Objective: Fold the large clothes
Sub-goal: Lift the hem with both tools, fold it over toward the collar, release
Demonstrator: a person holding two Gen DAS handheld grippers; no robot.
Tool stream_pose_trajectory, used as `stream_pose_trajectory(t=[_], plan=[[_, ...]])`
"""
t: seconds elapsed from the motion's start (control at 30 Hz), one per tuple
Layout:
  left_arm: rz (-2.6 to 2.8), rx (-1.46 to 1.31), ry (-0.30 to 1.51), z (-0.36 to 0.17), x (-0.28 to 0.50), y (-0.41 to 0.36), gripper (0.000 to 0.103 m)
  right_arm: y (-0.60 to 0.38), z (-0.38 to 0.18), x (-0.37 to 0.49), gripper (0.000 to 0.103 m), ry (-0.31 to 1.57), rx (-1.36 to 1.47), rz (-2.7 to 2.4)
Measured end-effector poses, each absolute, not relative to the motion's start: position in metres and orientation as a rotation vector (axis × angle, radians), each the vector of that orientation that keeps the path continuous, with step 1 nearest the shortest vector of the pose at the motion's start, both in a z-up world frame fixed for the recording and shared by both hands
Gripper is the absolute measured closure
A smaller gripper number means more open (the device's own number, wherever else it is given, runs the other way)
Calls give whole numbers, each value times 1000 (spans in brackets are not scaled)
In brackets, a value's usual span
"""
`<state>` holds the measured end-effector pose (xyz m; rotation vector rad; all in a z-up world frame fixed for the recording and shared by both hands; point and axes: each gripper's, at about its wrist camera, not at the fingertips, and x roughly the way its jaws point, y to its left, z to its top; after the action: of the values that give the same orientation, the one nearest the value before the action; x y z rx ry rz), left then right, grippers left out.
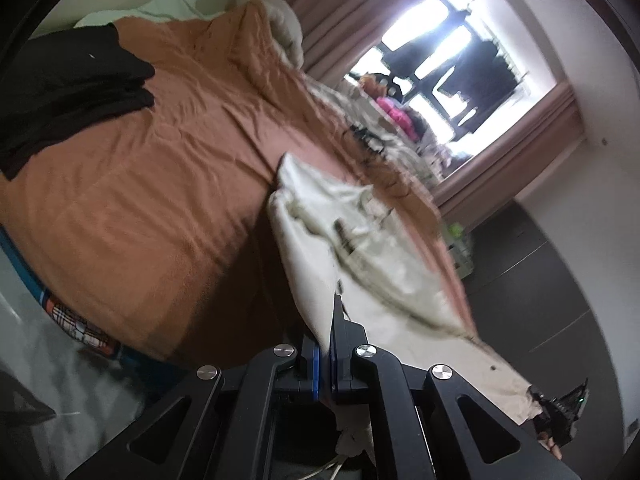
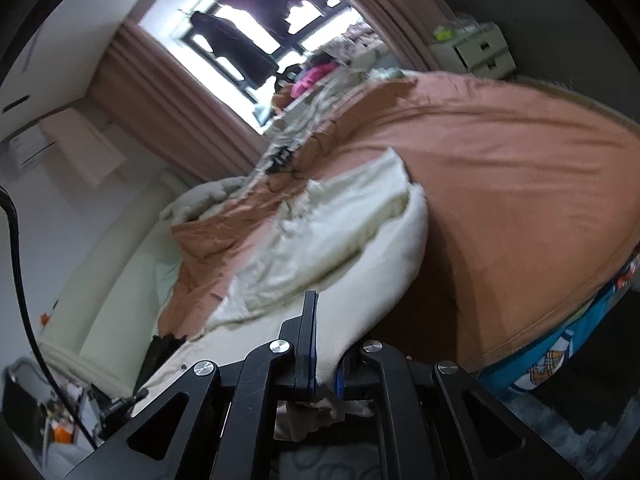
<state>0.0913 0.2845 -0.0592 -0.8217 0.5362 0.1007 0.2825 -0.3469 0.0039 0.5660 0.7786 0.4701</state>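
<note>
A large cream-white garment hangs stretched in the air over the bed with the orange-brown cover. My left gripper is shut on one edge of it. The cloth runs down to the right, where the other gripper holds the far end. In the right wrist view my right gripper is shut on the same cream garment, which bunches in front of the fingers and stretches left to the other gripper. Both views are tilted and blurred.
Folded black clothes lie on the bed's far left. A white pillow sits at the bed's head. A pile of mixed clothes lies below the bright window with pink curtains. A white drawer unit stands by the bed.
</note>
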Motion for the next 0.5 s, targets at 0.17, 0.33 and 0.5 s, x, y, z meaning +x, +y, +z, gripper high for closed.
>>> stream_pose_trajectory(t=[0.17, 0.33, 0.5], plan=[[78, -847, 460, -32, 54, 281, 101, -344, 43, 255, 96, 715, 545, 516], [66, -839, 393, -9, 19, 271, 100, -350, 63, 226, 96, 668, 557, 553], [52, -828, 353, 10, -6, 264, 100, -356, 80, 206, 96, 628, 559, 586]])
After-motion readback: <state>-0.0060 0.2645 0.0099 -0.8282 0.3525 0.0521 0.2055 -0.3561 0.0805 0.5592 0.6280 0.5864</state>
